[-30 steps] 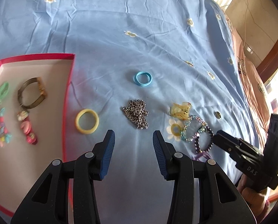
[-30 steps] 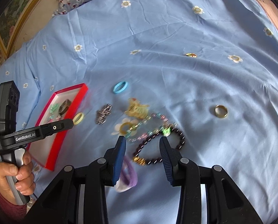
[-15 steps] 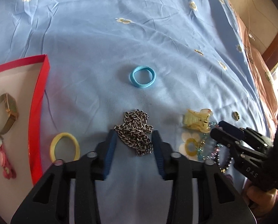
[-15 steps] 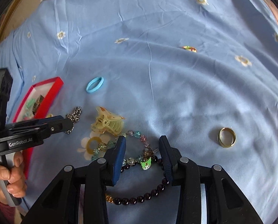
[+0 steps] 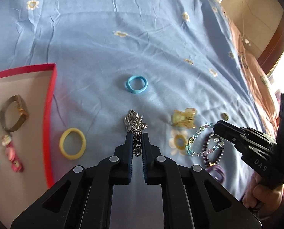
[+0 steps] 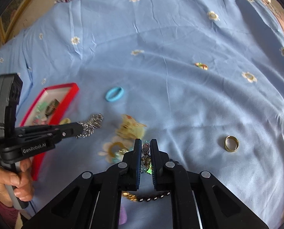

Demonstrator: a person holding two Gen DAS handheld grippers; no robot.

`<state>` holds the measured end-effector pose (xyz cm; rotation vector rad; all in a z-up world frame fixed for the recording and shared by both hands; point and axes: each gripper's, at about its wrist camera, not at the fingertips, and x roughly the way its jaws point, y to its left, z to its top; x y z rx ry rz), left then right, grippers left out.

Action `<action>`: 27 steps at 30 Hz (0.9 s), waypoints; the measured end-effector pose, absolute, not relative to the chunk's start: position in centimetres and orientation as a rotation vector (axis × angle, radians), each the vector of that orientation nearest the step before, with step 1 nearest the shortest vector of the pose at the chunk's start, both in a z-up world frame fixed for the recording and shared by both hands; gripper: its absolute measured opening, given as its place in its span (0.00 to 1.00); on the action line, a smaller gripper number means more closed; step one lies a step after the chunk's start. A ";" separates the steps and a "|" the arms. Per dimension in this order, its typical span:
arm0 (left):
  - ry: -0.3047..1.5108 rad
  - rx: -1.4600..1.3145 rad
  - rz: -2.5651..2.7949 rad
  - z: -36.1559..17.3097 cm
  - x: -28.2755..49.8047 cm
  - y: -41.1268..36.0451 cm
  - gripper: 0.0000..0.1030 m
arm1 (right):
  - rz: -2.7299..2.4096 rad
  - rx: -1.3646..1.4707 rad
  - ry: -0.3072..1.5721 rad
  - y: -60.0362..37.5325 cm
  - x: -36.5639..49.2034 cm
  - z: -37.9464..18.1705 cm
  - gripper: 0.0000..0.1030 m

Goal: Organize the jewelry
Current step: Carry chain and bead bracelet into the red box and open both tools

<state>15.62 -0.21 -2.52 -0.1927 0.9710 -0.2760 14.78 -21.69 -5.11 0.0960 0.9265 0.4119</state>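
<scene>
My left gripper (image 5: pixel 137 136) is shut on a silver chain (image 5: pixel 134 123) bunched on the blue sheet; it shows in the right wrist view too (image 6: pixel 90 124). My right gripper (image 6: pixel 146 142) is shut on a pastel bead bracelet (image 5: pixel 201 143), whose beads sit between the pads (image 6: pixel 146 148). A dark bead bracelet (image 6: pixel 153 198) lies under it. A red-rimmed box (image 5: pixel 51 99) at the left holds a bronze bangle (image 5: pixel 14 112) and small charms.
On the sheet lie a yellow ring band (image 5: pixel 72 143), a blue hair tie (image 5: pixel 137 84), a yellow claw clip (image 5: pixel 184 117), a gold ring (image 6: pixel 230 143) and a purple hair tie (image 5: pixel 217 171). A small charm (image 6: pixel 201 65) lies farther off.
Both grippers moved forward and down over the jewelry, then closed: the left on the silver chain, the right on the pastel bead bracelet.
</scene>
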 end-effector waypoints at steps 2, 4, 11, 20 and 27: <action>0.951 -0.203 -0.279 -1.6 14.9 0.2 0.07 | 0.423 0.105 0.909 -21.5 14.5 -4.2 0.08; 0.929 -0.215 -0.281 -0.7 14.2 0.7 0.07 | 0.435 0.114 0.894 -21.2 14.3 -3.5 0.08; 0.869 -0.271 -0.286 2.3 12.1 2.8 0.07 | 0.484 0.125 0.853 -19.6 13.6 -1.3 0.08; 0.799 -0.312 -0.240 4.8 9.3 6.6 0.07 | 0.561 0.123 0.818 -16.3 13.1 0.5 0.08; 0.757 -0.349 -0.201 6.2 7.6 9.6 0.07 | 0.625 0.114 0.811 -13.3 12.8 1.2 0.08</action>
